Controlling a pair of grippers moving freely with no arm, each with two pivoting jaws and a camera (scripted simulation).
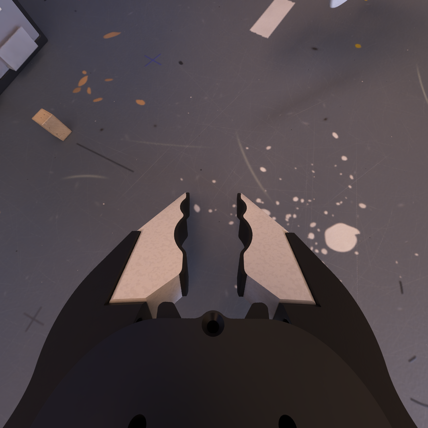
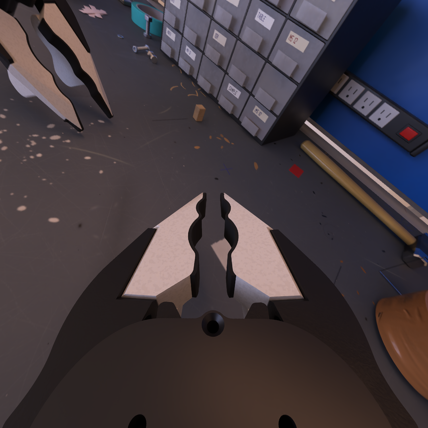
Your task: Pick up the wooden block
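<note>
The wooden block [image 1: 52,125] is small and pale and lies on the dark workbench, far to the upper left of my left gripper [image 1: 213,196]. That gripper is open and empty above white paint spots. In the right wrist view the block [image 2: 199,112] stands close to the front of the drawer cabinet, well ahead of my right gripper [image 2: 213,196]. The right gripper's jaws are a narrow gap apart with nothing between them. The left gripper [image 2: 95,122] also shows at the upper left of that view, pointing down, left of the block.
A grey drawer cabinet [image 2: 231,58] stands just behind the block; its corner shows in the left wrist view [image 1: 14,46]. A teal tape roll [image 2: 141,14] and bolts [image 2: 148,52] lie beyond. A wooden dowel [image 2: 347,190], a power strip [image 2: 370,111] and a brown rounded object [image 2: 407,335] are on the right.
</note>
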